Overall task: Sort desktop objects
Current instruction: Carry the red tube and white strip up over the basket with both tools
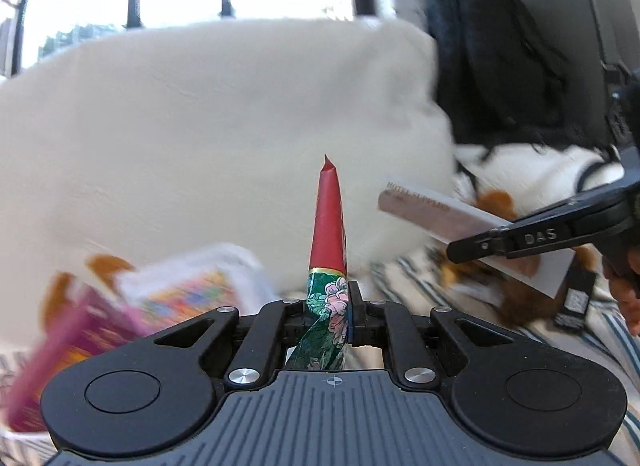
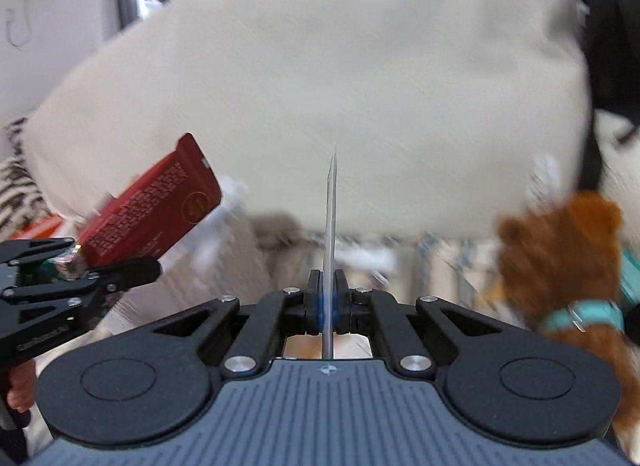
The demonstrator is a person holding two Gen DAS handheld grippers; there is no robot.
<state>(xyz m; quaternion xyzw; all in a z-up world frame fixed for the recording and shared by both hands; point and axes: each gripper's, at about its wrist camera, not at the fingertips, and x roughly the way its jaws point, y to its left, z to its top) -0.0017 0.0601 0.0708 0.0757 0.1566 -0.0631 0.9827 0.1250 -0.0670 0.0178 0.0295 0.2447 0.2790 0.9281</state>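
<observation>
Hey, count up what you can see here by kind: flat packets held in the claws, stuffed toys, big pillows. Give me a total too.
Flat packets held in claws: 2, the red packet in the left claw and the pale packet in the right claw
Stuffed toys: 1, the brown plush bear
Big pillows: 1, the white pillow
Total: 4

Two tongs are up: the left tongs (image 1: 327, 298) and the right tongs (image 2: 329, 294). Each pinches one flat packet: one red sachet (image 1: 329, 221) with a green flowered end in the left tongs, and one thin white sachet (image 2: 330, 225), edge-on, in the right tongs. Behind both lies one large cream pillow (image 1: 224, 125). Just right of the right tongs sits one brown plush bear (image 2: 560, 250). Left of the left tongs lie blurred colourful packets (image 1: 176, 298), number unclear.
</observation>
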